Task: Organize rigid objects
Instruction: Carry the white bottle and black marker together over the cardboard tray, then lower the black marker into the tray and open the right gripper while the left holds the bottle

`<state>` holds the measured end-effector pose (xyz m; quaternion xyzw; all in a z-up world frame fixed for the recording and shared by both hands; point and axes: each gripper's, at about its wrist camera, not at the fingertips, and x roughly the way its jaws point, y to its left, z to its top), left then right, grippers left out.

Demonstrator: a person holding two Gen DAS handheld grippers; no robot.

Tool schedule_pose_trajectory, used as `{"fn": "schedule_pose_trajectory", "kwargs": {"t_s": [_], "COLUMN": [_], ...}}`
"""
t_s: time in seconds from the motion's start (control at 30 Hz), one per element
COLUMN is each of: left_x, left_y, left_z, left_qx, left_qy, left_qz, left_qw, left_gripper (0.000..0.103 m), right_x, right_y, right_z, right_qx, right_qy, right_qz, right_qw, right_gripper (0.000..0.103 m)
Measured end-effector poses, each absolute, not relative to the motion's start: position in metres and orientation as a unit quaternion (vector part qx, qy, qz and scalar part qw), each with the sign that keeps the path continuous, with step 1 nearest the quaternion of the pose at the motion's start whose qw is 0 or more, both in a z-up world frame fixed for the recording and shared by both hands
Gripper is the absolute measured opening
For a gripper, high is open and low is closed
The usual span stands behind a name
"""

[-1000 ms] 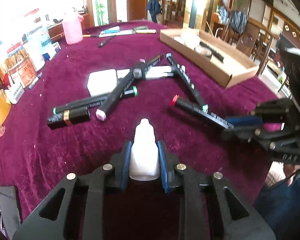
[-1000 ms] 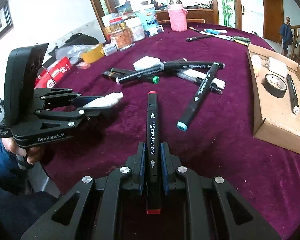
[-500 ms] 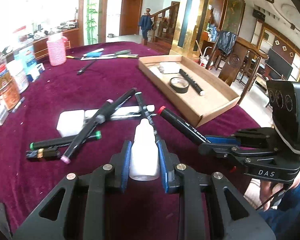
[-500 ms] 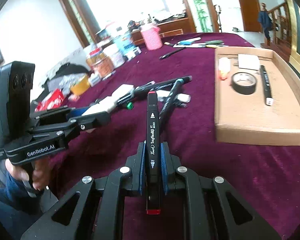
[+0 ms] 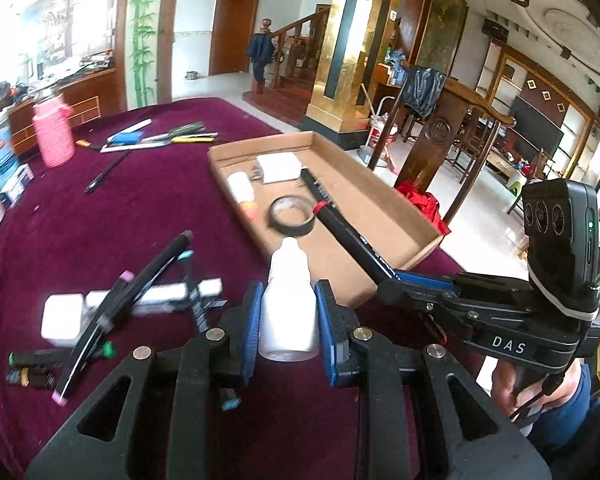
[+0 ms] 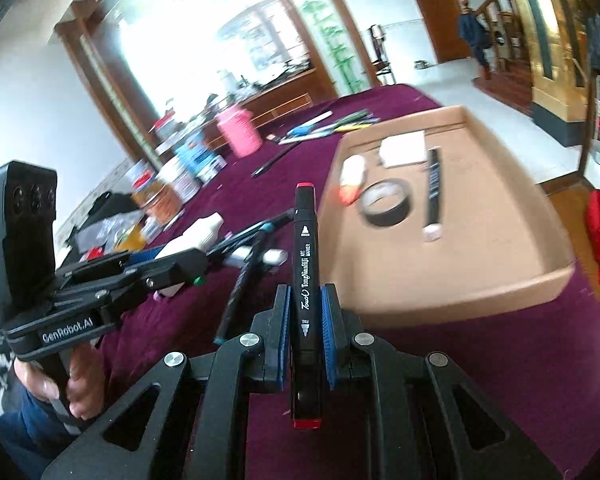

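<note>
My left gripper [image 5: 287,312] is shut on a small white squeeze bottle [image 5: 287,304], held upright above the purple cloth near the cardboard tray [image 5: 380,216]. My right gripper [image 6: 305,320] is shut on a black marker with red ends [image 6: 305,264], which points toward the tray [image 6: 480,280]. In the left wrist view the right gripper [image 5: 396,280] carries that marker [image 5: 352,236] over the tray's near corner. The left gripper [image 6: 188,256] and its bottle [image 6: 202,232] show at the left of the right wrist view. Inside the tray lie a tape roll [image 5: 292,220], a black marker [image 6: 434,184], a white pad [image 5: 280,166] and a small bottle [image 5: 242,188].
Several loose markers [image 5: 128,300] and white erasers [image 5: 62,320] lie crossed on the cloth left of the tray. A pink cup [image 5: 54,136], pens [image 5: 160,136] and boxes stand along the far edge. A wooden chair [image 5: 444,132] stands beyond the tray. A person walks in the distance.
Both grippers have risen and swung toward the cardboard tray with their loads. The tray now fills far more of each view, and the loose markers have slid to the left.
</note>
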<state>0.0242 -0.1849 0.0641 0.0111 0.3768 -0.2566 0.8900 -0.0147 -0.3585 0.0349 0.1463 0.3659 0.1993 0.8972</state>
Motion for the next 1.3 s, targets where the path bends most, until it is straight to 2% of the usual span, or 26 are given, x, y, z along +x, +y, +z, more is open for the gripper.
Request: {"fn": "schedule_pose_trajectory", "kwargs": {"t_s": [0.27, 0.57, 1.3], "left_x": [0.06, 0.094, 0.097], "left_y": [-0.236, -0.264, -0.276], "left_z": [0.049, 0.015, -0.01], "left_qx": [0.012, -0.026, 0.007], "left_qy": [0.395, 0.431, 0.44], "left_qz": [-0.267, -0.275, -0.276], "left_qw": [0.879, 0.859, 0.855], "left_gripper": [0.023, 0.023, 0.023], "right_x": [0.019, 0.061, 0.083], "right_y": [-0.402, -0.43, -0.422], "right_z": [0.045, 0.029, 0.002], "right_qx": [0.161, 0.201, 0.128], "right_qy": [0.36, 0.381, 0.439], "right_qz": [0.123, 0.079, 0.029], "right_qw": [0.911, 0.899, 0.889], "right_gripper": [0.013, 0.013, 0.013]}}
